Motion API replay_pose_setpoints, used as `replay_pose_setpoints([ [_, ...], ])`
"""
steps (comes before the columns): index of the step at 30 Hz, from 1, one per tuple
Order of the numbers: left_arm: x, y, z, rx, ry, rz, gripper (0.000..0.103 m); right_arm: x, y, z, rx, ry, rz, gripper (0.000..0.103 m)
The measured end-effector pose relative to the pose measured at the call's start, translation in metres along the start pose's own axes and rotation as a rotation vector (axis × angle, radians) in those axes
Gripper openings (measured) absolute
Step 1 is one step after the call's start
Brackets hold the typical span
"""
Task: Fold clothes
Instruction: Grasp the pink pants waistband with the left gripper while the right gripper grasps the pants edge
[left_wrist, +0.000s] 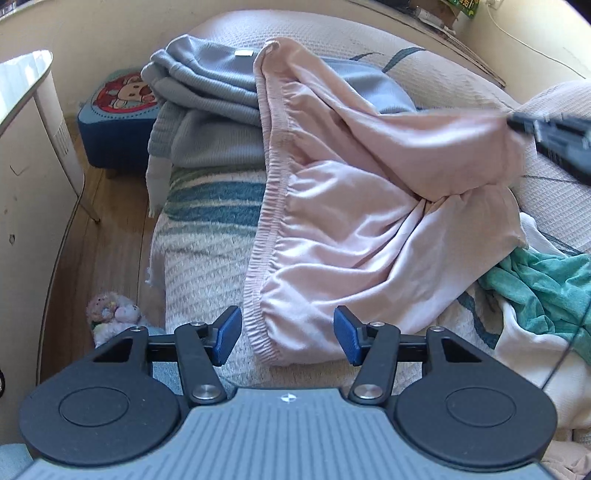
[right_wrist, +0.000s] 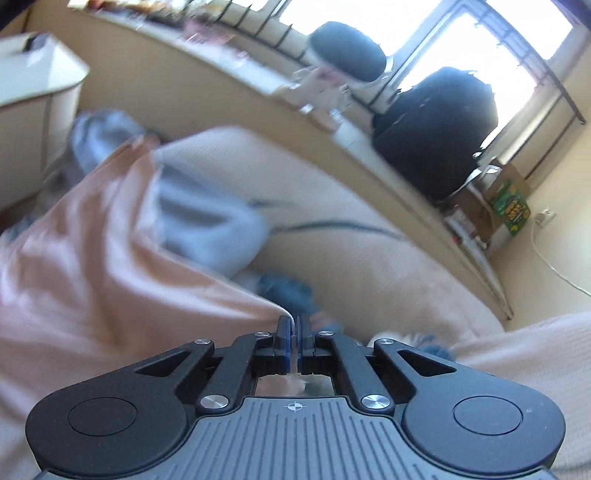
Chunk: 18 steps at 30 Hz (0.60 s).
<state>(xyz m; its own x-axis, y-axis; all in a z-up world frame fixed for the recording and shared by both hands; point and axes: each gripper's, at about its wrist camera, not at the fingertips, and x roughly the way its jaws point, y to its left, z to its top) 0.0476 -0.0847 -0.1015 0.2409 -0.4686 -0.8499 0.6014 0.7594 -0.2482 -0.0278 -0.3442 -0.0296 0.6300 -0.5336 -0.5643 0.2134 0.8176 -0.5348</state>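
Spread left gripper (left_wrist: 287, 334) hovers over the elastic waistband (left_wrist: 271, 206) of the pink garment (left_wrist: 354, 236) lying on the bed (left_wrist: 207, 258); right gripper (right_wrist: 294, 325), pressed together, pinches its far edge. Step: starting the fold. Next, probably, the left must clamp the waistband.

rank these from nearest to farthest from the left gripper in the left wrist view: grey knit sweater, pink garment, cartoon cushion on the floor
From the left gripper:
1. Pink garment: its elastic hem lies right between the open fingers.
2. Grey knit sweater: farther up the bed, on the left, partly under the pink cloth.
3. Cartoon cushion: farthest, on the floor beyond the bed's left edge.
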Motion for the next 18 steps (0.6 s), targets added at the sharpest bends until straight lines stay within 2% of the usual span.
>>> replay_pose_setpoints([
  [7,0.001,0.011,0.007,-0.029,0.009,0.017,0.054,0.063,-0.021,0.046,-0.033,-0.039,-0.098,0.003],
  [15,0.006,0.027,0.015,-0.060,0.031,0.036,0.054,0.145,-0.051,0.079,0.039,0.035,-0.233,0.003],
  [18,0.009,0.029,0.018,-0.068,0.041,0.032,0.054,0.174,-0.058,0.081,0.085,0.086,-0.166,0.003],
])
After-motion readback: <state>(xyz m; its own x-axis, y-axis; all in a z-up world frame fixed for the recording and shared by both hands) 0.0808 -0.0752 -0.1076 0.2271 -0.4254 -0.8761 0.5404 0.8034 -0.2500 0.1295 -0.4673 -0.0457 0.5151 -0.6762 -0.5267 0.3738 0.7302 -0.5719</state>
